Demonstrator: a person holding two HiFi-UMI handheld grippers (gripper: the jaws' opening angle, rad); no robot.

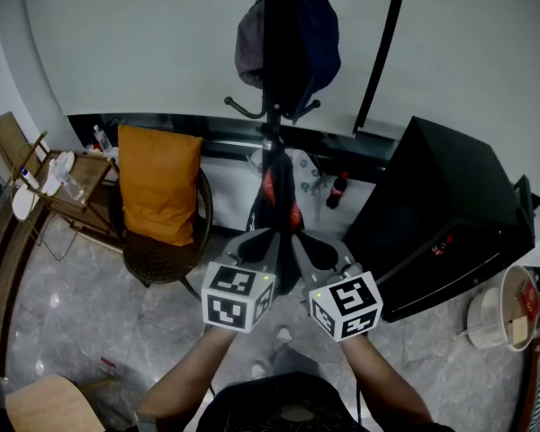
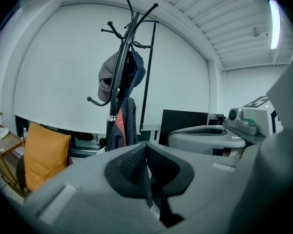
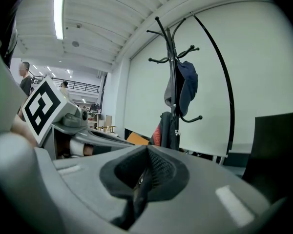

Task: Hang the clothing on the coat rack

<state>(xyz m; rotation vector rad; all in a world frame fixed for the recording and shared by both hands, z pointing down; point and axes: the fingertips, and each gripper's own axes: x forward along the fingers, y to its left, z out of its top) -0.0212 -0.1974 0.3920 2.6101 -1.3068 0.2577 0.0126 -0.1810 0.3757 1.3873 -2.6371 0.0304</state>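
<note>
Head view: we hold the left gripper (image 1: 263, 239) and right gripper (image 1: 308, 247) side by side over a grey marbled floor (image 1: 90, 313), each with its jaws pressed together on nothing. Beyond them the dark jacket (image 1: 275, 192) hangs on the coat rack (image 1: 274, 120), between an orange-cushioned chair (image 1: 158, 184) and a black cabinet (image 1: 450, 207), before a white wall (image 1: 117, 43).

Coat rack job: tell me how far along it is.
Done: a dark jacket with red panels hangs low on the coat rack, and a grey-and-blue bundle sits on the hooks above. In hand: nothing; the left gripper and right gripper are both shut and empty. Left: no loose clothing shows, so hanging looks finished.
</note>
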